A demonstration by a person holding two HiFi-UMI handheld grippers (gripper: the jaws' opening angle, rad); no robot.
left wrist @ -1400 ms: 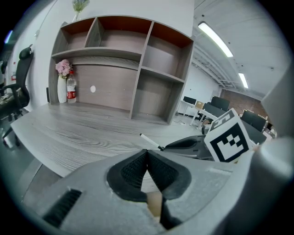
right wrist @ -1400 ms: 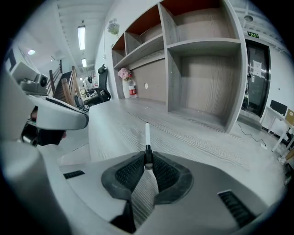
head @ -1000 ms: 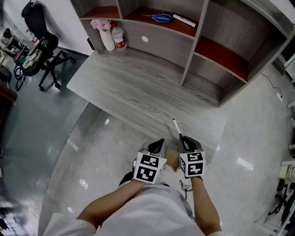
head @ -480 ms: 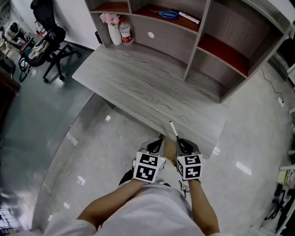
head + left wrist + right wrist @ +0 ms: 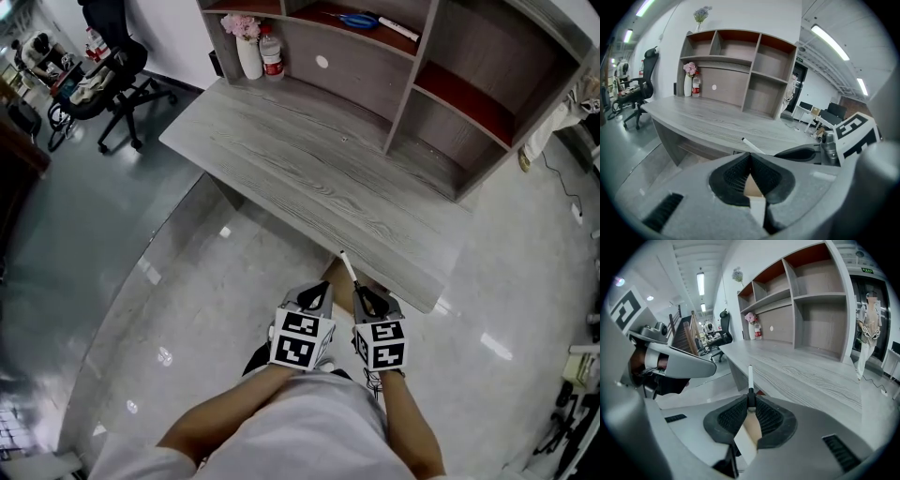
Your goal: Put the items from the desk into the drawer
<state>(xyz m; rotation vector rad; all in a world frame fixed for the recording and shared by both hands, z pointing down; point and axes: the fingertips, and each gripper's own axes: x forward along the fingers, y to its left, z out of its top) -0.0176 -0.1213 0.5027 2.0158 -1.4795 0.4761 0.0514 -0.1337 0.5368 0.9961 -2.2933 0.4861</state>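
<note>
My right gripper (image 5: pixel 362 299) is shut on a thin white pen with a black grip (image 5: pixel 346 267). The pen sticks out forward, and its tip reaches the front edge of the grey wooden desk (image 5: pixel 309 169). In the right gripper view the pen (image 5: pixel 750 376) stands straight up out of the closed pads. My left gripper (image 5: pixel 319 293) hangs close beside it on the left, shut with nothing in it (image 5: pixel 750 157). A tan surface (image 5: pixel 335 275) shows under the desk edge between the grippers; I cannot tell whether it is the drawer.
A shelf unit stands on the back of the desk. It holds blue scissors (image 5: pixel 359 20) and a white marker (image 5: pixel 398 29). A white vase of pink flowers (image 5: pixel 248 52) and a bottle (image 5: pixel 272 54) stand at its left end. A black office chair (image 5: pixel 108 75) is at far left.
Both grippers have drawn slightly back from the desk, and the right one has closed in on the left. The pen stays gripped. The view has shifted a little.
</note>
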